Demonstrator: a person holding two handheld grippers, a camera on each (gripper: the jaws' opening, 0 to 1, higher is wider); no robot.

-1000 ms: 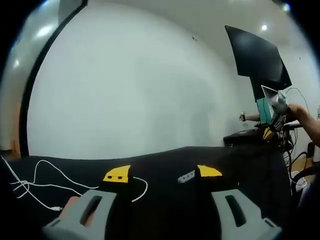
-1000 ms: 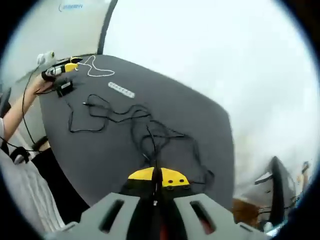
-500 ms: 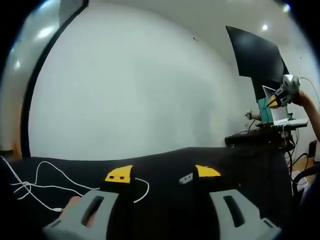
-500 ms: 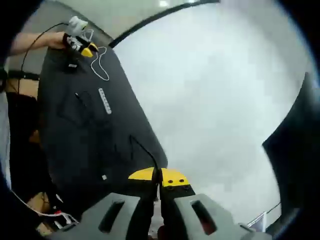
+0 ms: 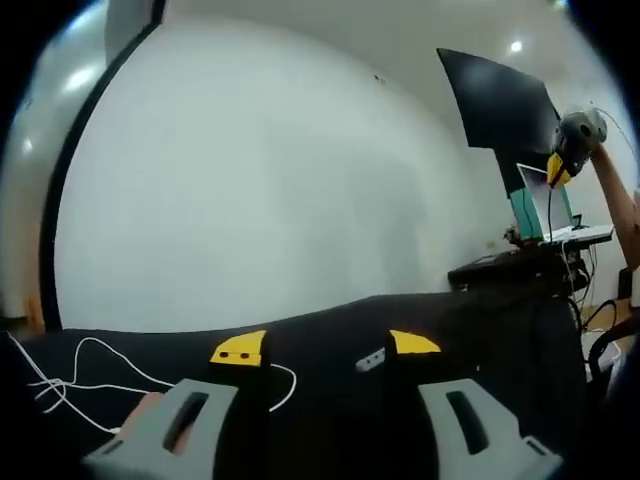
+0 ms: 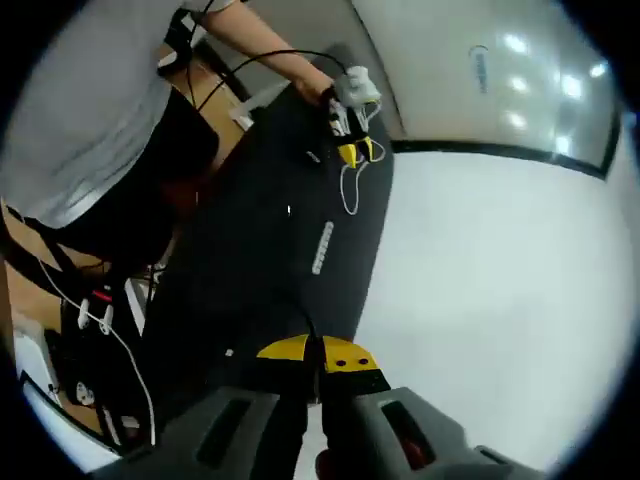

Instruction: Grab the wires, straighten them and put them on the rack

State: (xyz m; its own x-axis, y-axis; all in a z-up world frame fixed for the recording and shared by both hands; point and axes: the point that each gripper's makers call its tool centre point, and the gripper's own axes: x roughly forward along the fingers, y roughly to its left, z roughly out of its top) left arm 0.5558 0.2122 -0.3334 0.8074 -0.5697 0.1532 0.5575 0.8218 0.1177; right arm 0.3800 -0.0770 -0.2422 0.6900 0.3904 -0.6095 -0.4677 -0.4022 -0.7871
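The task seemed only begun. The right claw (image 6: 318, 352) was clenched on a thin black wire (image 6: 308, 322), lifted high off the black bench (image 6: 260, 270); no rack could be made out. The left claw (image 5: 325, 347) stood released low over the bench, with a white wire (image 5: 95, 362) lying loose and looped at its 9 o'clock, not gathered yet.

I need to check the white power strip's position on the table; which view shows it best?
The right gripper view: the white power strip lies in full length on the black table, nothing covering it. In the left gripper view only one end of it peeks out beside the left gripper, whose open jaws hide the rest.
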